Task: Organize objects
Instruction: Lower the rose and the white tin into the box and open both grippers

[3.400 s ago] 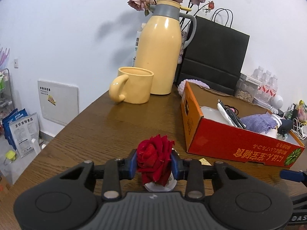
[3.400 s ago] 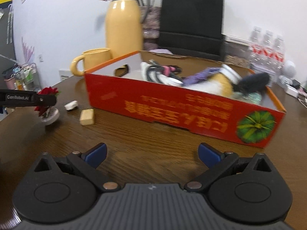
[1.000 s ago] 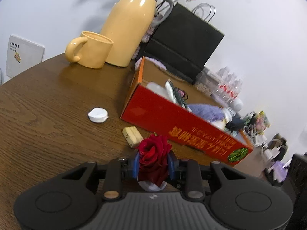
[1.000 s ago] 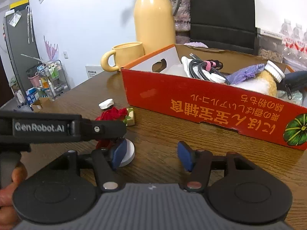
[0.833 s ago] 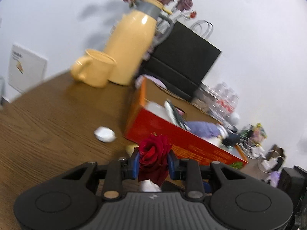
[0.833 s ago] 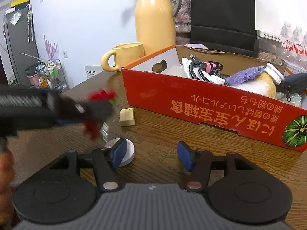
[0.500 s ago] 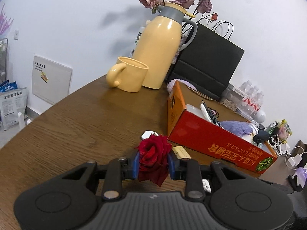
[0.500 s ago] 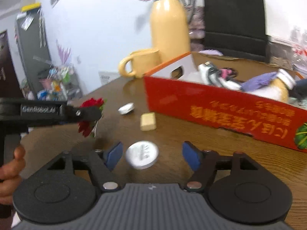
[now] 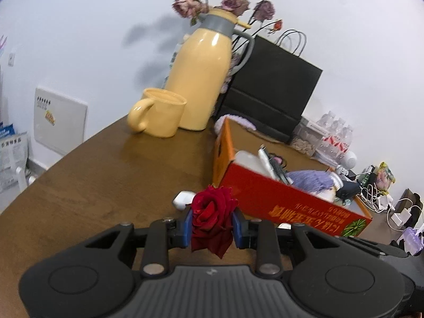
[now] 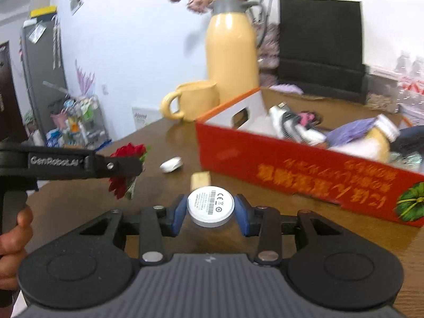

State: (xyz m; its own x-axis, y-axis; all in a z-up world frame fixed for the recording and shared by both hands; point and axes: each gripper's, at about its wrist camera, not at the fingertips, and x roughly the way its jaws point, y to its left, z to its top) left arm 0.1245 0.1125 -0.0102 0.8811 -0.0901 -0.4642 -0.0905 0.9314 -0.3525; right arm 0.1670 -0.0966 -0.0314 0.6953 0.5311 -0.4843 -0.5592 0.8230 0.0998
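**Clerk:** Rose, red, one item. Location: clamped between the blue pads of the left gripper, bloom upward, held above the wooden table. In the right wrist view the same rose hangs at the left of the scene, off the surface.

**Checker:** And the second item?

**Clerk:** White disc, round, printed label facing up. Location: gripped at its rim by the right gripper, jaws closed on it from either side, face roughly level.

**Checker:** Destination?

**Clerk:** Judged to be the red cardboard box, open-topped, already holding cables, a purple cloth and other goods. Its long axis runs from near left to far right.

**Checker:** Which holder is nearer?

**Clerk:** The right gripper, by my reading. From its jaws the box lies ahead and to the right, its near wall just beyond the disc. From the left gripper the box also lies ahead and right, the near corner close beyond the bloom.

**Checker:** Loose items remaining?

**Clerk:** Small white case and tan block, both on the table just left of the box's near corner, between the two grippers' paths.
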